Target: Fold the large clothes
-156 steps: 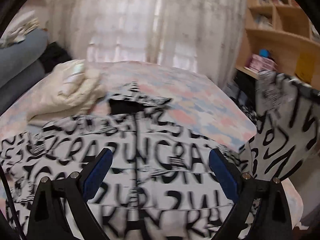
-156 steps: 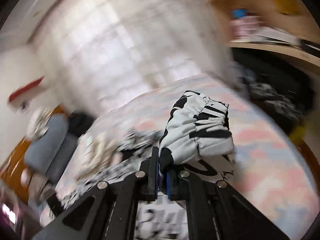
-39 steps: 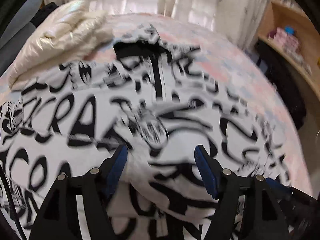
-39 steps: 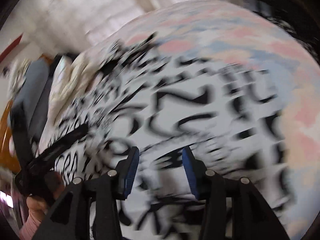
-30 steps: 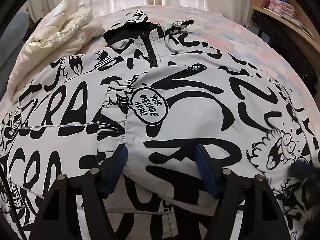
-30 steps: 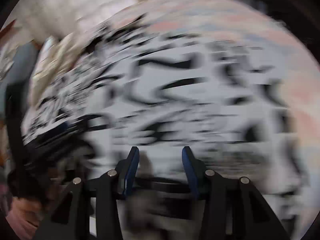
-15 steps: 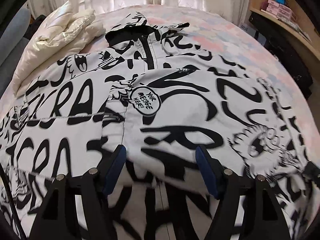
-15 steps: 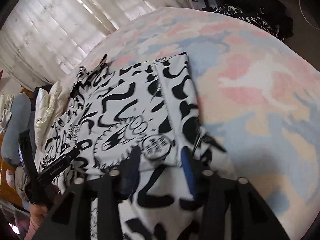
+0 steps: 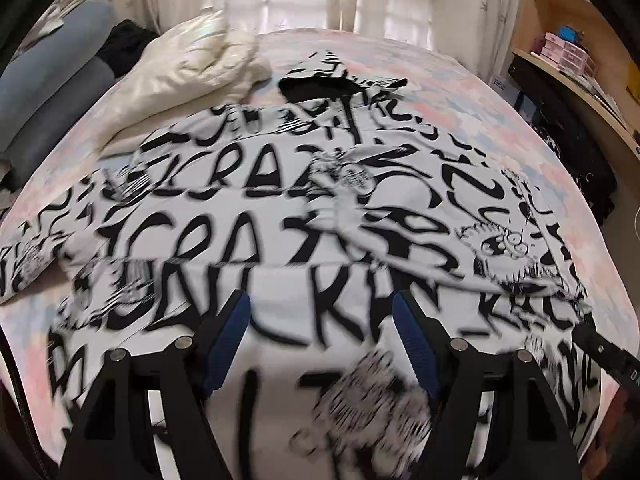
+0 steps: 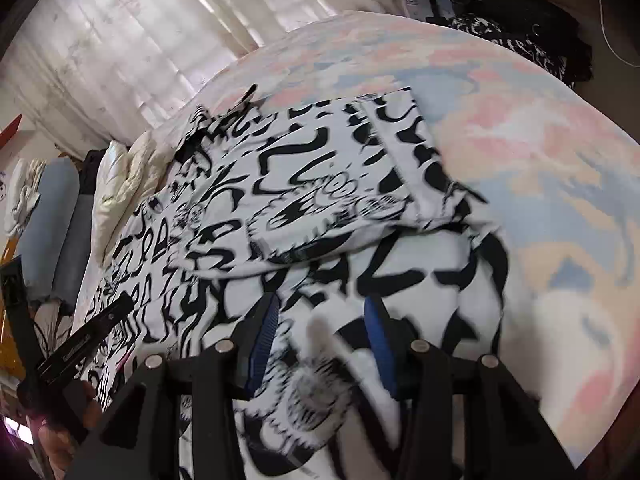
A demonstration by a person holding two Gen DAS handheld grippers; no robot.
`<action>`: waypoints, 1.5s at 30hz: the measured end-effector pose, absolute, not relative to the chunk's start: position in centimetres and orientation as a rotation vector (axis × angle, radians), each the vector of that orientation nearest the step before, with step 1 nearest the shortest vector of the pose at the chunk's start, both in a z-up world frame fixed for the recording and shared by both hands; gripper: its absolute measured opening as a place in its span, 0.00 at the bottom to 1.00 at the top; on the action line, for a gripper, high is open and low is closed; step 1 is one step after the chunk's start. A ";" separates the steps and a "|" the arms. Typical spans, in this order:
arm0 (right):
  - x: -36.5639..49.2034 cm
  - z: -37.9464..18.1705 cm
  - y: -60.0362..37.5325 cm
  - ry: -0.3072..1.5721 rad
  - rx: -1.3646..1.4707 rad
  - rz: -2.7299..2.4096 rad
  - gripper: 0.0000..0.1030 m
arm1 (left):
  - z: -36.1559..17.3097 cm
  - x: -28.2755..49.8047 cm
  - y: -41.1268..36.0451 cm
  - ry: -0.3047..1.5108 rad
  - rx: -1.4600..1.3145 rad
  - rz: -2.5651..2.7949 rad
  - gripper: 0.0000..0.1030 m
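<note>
A white jacket (image 9: 280, 240) with black graffiti lettering lies spread on the bed, its hood (image 9: 332, 80) at the far end. One sleeve (image 9: 420, 216) is folded across its front, and the right wrist view shows that sleeve (image 10: 340, 200) lying flat. My left gripper (image 9: 320, 304) hovers open over the jacket's lower half, with nothing between its blue pads. My right gripper (image 10: 322, 304) is open above the jacket's (image 10: 224, 208) lower right part, clear of the cloth. Each view catches the other gripper at its edge.
A cream puffer jacket (image 9: 188, 64) lies heaped at the far left of the pastel bed cover (image 9: 460, 92). Grey pillows (image 9: 52, 80) line the left side. Wooden shelves (image 9: 568, 52) and dark clothes (image 10: 520, 36) stand to the right, and curtains hang behind.
Both grippers have drawn back and risen from the jacket, so more of it shows. Five seconds ago the right gripper held the sleeve; it now lies released across the front.
</note>
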State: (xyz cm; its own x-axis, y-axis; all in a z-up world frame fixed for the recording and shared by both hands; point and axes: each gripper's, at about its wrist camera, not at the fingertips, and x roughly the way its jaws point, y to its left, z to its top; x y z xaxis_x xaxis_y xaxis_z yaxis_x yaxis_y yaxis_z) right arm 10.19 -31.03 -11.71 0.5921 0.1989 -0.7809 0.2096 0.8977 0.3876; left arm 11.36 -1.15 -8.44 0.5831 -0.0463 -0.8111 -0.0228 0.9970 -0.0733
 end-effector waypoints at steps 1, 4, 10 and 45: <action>9.9 -11.6 -30.5 0.944 0.468 -0.001 0.44 | -8.3 10.8 -0.7 0.948 -0.078 -0.009 0.70; 9.0 -11.2 -28.6 0.941 0.441 0.016 0.44 | -7.8 9.2 0.8 0.943 -0.083 -0.008 0.71; 7.4 -11.1 -25.1 0.960 0.381 0.032 0.44 | -7.4 6.4 2.9 0.935 -0.101 -0.023 0.72; 11.4 -8.5 1.6 0.926 -0.045 0.332 0.44 | -8.5 1.7 29.7 0.866 -0.349 0.280 0.72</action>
